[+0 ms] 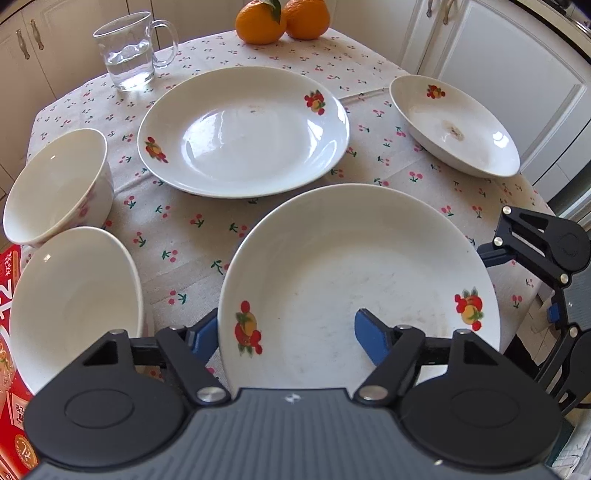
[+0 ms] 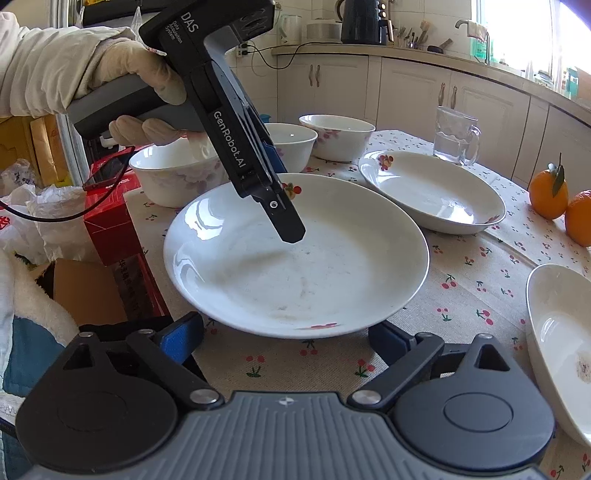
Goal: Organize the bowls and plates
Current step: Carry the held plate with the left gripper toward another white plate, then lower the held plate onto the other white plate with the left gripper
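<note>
A white plate with fruit decals (image 1: 354,266) (image 2: 295,266) lies on the cherry-print tablecloth (image 1: 192,236) closest to me. My left gripper (image 1: 287,315) (image 2: 282,192) stands open astride the plate's rim. One blue pad (image 1: 205,334) is outside the rim and the other pad (image 1: 369,334) is over the plate's inside, clear of the rim. My right gripper (image 2: 284,326) (image 1: 524,284) is open at the opposite edge, its fingers flanking the rim low by the cloth. A second plate (image 1: 243,133) (image 2: 432,192) and a stained third plate (image 1: 454,125) (image 2: 561,347) lie apart. Bowls (image 1: 55,184) (image 1: 74,302) (image 2: 173,177) stand at one side.
A glass mug with water (image 1: 129,51) (image 2: 456,134) and two oranges (image 1: 280,20) (image 2: 548,192) sit at the table's far side. A red box (image 1: 11,332) (image 2: 110,221) stands off the table beside the bowls. Cabinets surround the table.
</note>
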`<state>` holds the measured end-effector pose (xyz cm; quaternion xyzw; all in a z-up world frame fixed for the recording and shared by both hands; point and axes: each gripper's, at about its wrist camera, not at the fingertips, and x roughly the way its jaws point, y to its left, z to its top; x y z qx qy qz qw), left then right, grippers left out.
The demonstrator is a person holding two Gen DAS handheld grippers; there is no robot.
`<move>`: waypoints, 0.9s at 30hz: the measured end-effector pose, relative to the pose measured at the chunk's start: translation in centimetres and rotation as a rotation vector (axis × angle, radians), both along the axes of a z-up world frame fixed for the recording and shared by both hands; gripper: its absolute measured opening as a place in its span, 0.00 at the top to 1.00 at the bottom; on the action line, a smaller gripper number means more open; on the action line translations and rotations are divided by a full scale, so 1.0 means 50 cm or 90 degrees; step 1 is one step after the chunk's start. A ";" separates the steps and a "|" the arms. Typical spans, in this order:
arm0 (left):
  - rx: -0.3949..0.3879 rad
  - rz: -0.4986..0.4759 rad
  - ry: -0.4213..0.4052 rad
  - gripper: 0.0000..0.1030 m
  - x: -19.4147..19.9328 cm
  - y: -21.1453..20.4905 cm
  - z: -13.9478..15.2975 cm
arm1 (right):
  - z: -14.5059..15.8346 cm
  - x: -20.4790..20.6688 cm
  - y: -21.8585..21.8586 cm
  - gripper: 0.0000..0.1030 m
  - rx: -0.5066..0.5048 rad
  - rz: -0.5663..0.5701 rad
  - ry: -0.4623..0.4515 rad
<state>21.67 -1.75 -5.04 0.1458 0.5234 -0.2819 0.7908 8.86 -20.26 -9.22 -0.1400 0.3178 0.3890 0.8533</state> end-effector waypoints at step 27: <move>-0.002 -0.048 0.042 0.32 0.025 -0.021 -0.002 | 0.008 -0.001 -0.025 0.15 -0.008 -0.013 -0.001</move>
